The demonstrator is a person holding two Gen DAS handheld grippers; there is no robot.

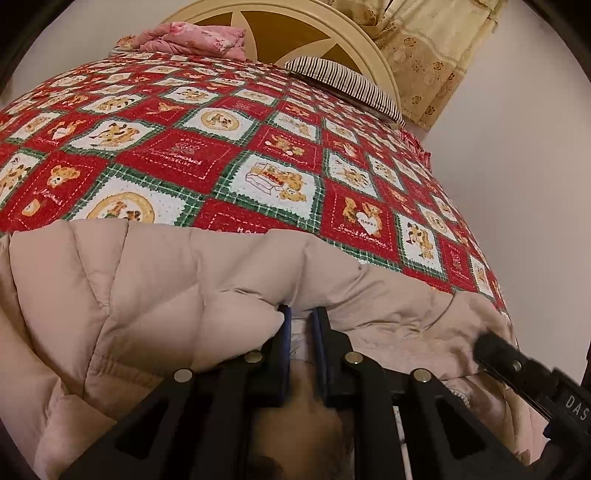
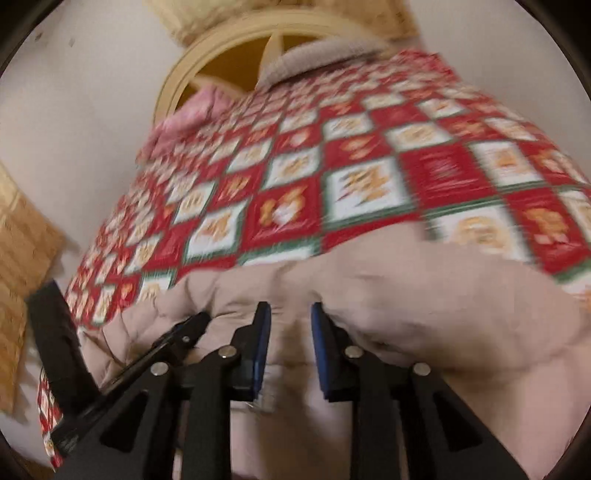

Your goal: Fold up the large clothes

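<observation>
Black arms of the left hand-held gripper (image 1: 300,321) are filling the bottom of the left wrist view, and its two blue-padded fingers (image 1: 286,325) are sitting close together with a fold of the beige puffer jacket (image 1: 155,280) and a strip of white lining pinched between them. Just beside it on the right, the dark tip of the right hand-held gripper (image 1: 496,350) is pressing into the same jacket edge. Quilted fabric is bulging up on both sides of the left fingers and is spreading across the near end of the bed.

Seen from the right wrist, which is blurred, the right hand-held gripper (image 2: 290,319) is showing its fingers (image 2: 263,325) a little further apart, with bunched jacket (image 2: 388,295) lying between them; whether the pads are actually clamping the cloth cannot be told. To its left, the left hand-held gripper (image 2: 192,325) is reaching into the jacket from the side.

Beyond the jacket, a red, green and white teddy-bear bedspread (image 1: 229,155) is covering the bed. At the far end, a striped pillow (image 1: 347,86) is lying against a cream, rounded headboard (image 1: 314,22), a crumpled pink floral cloth (image 1: 195,38) is resting beside it, and yellow patterned curtains (image 1: 436,55) are hanging past the headboard
</observation>
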